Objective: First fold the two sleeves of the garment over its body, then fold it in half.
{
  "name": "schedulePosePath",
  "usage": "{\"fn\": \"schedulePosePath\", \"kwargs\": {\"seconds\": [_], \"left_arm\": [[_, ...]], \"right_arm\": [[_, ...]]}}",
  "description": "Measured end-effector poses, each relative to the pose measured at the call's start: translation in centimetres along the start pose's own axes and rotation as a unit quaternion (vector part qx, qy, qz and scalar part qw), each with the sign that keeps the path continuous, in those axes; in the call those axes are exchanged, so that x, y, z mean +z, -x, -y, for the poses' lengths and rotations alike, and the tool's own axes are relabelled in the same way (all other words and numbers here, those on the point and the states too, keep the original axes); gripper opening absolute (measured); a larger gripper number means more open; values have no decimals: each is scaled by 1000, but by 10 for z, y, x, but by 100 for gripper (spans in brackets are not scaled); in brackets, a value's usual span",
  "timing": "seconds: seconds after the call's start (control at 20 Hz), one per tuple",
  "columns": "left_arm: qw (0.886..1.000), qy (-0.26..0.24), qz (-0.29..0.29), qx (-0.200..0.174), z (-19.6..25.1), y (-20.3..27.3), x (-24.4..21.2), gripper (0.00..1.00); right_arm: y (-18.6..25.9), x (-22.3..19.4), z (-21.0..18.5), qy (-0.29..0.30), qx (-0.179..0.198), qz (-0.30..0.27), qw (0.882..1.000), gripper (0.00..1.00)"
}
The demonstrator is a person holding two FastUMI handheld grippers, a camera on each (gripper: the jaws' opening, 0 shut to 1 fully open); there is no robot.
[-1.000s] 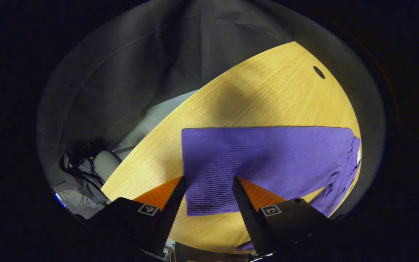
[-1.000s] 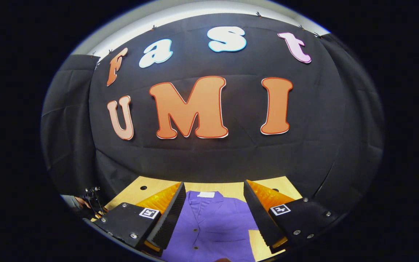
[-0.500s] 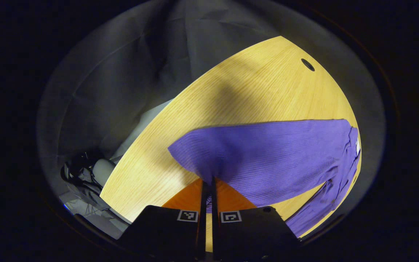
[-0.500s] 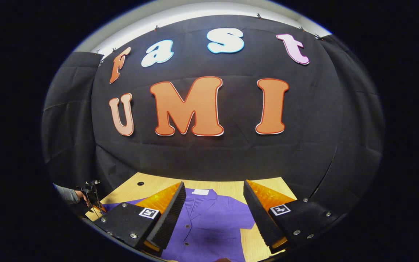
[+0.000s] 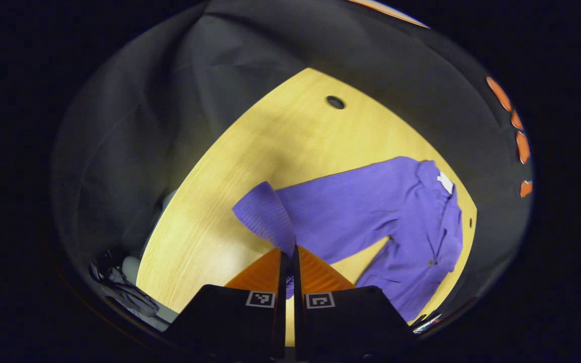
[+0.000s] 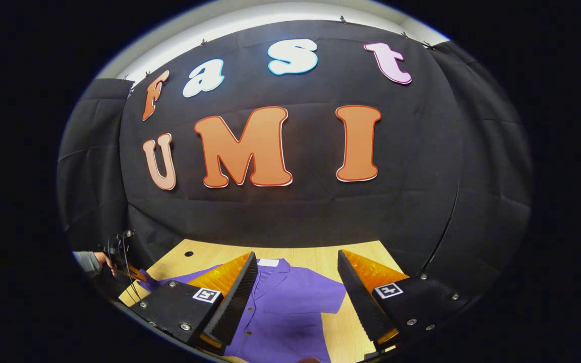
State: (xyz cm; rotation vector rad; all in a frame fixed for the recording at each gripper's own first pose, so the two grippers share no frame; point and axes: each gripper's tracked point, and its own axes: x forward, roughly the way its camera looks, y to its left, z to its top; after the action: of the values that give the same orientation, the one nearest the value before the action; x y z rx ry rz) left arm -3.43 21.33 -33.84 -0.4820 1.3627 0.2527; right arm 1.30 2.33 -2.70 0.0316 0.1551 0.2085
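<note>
Garment (image 5: 371,212) — collar seemingly toward wall

A light wooden table (image 5: 250,166) with visible grain has a small dark round hole (image 5: 335,102) near its far edge. Black cloth (image 6: 421,201) hangs behind it as the booth's wall. A tangle of dark cables (image 5: 119,287) lies beside the table.

Purple button-front garment (image 5: 411,222) lies flat on the wooden table, collar with white tag toward the far edge. One long ribbed sleeve (image 5: 321,212) stretches out sideways, its cuff end lifted and curled.
</note>
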Motion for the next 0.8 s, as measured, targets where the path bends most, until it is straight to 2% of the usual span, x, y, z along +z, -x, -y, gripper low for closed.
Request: {"fn": "schedulePosePath", "kwargs": {"seconds": [0.15,0.35,0.55,0.65,0.8], "left_arm": [[998,-51,14,-20,46,17,16,8],[995,-92,18,-46,126,25,21,8],[987,-143,21,-70,209,28,25,8],[982,-171,19,-81,254,23,20,8],[966,-244,12,-89,318,13,5,8]], "right_arm": [[3,-3,7,-3,3,0,1000,95],[5,-8,16,-16,9,1,1000,95],[7,-12,31,-26,9,1,1000,95],[8,-16,41,-28,8,-2,1000,95],[9,-21,58,-26,-1,-7,1000,95]]}}
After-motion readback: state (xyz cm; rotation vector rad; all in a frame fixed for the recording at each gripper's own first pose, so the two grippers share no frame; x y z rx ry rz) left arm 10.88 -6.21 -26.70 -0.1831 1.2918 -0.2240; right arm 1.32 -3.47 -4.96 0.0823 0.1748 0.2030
